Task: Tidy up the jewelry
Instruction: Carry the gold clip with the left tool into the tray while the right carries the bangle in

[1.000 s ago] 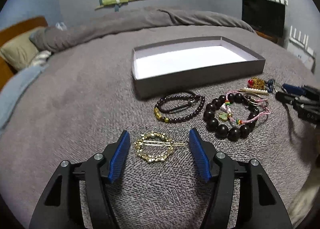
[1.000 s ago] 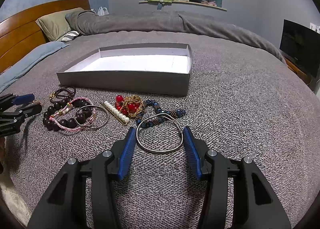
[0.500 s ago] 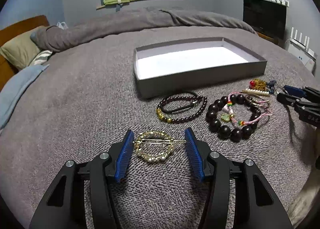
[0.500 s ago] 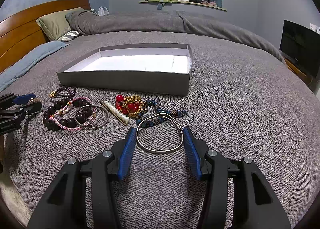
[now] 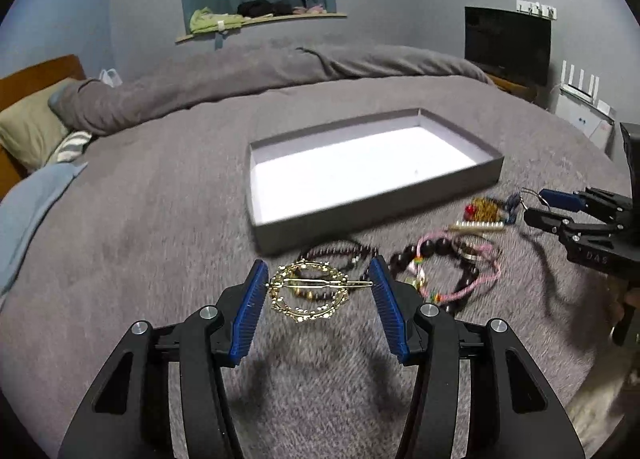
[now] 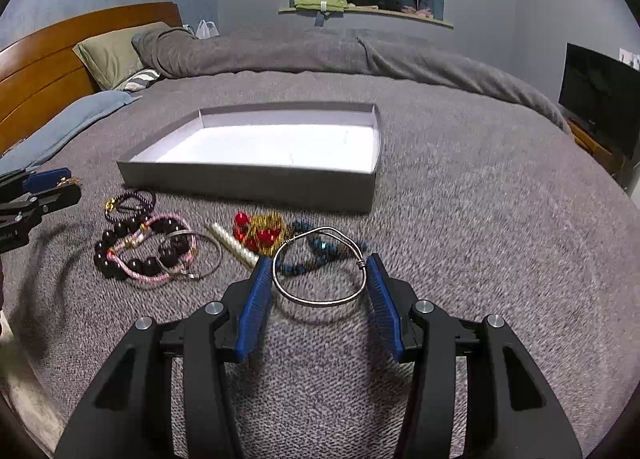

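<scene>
The left claw [image 5: 318, 291] grips a round gold filigree hair clip [image 5: 309, 292] lifted above the grey bed [image 5: 160, 219], while the right claw [image 6: 319, 286] clamps a thin silver wire bangle [image 6: 320, 267], both short of the shallow grey box [image 6: 256, 179].

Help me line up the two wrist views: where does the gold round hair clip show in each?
Left wrist: the gold round hair clip sits low centre, held between the left gripper fingers, lifted off the bed.
Right wrist: only a gold glint at the far left edge, by the left gripper; mostly hidden.
Shared landmark: the grey box.
</scene>
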`<state>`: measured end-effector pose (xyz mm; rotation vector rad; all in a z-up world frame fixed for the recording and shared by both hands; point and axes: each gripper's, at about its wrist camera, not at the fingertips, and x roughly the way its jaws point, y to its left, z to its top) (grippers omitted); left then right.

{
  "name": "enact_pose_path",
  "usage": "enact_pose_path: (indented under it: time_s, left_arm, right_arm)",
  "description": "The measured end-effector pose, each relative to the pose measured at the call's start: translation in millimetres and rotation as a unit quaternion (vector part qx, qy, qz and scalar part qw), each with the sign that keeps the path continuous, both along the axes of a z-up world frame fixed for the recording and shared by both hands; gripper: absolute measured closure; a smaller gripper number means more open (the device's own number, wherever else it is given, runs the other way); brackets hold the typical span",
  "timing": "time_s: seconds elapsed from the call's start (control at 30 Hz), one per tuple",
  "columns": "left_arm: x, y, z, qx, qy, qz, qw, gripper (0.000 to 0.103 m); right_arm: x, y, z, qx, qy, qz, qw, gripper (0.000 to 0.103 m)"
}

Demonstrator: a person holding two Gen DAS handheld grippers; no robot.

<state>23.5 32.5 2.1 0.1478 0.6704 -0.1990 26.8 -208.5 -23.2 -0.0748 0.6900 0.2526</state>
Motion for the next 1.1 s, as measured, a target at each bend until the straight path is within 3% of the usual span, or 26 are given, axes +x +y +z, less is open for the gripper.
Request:
enact_pose_path:
  time_s: [0.27,0.5,0.77,1.1]
  left_arm:
    - [35.3,-2.4,20.6,-0.009,-0.007,-0.006,0.9999,0.049]
    - [79.4,-9.5,26.8,-0.010,0.002,-0.012,0.9999,0.049]
    - [140.2,-8.8,15.1,-0.022,0.058,-0.022,0.9978,0.049]
    - [208.3,0.5,-5.9,-0.019,0.113,-0.005,0.9933,0.049]
  right_arm:
    - [20.6,8.1,31.9,-0.007,-0.026,0.016,1.000,0.054]
    - [72.3,22.4,55.3,-0.004,-0.029,0.029,0.999,0.054]
    - [148.1,32.5,48.6,-0.009,0.012,0.022,1.000,0.054]
    - [205.7,41.5,22.6,-0.046,0.066,0.005,0.997,0.054]
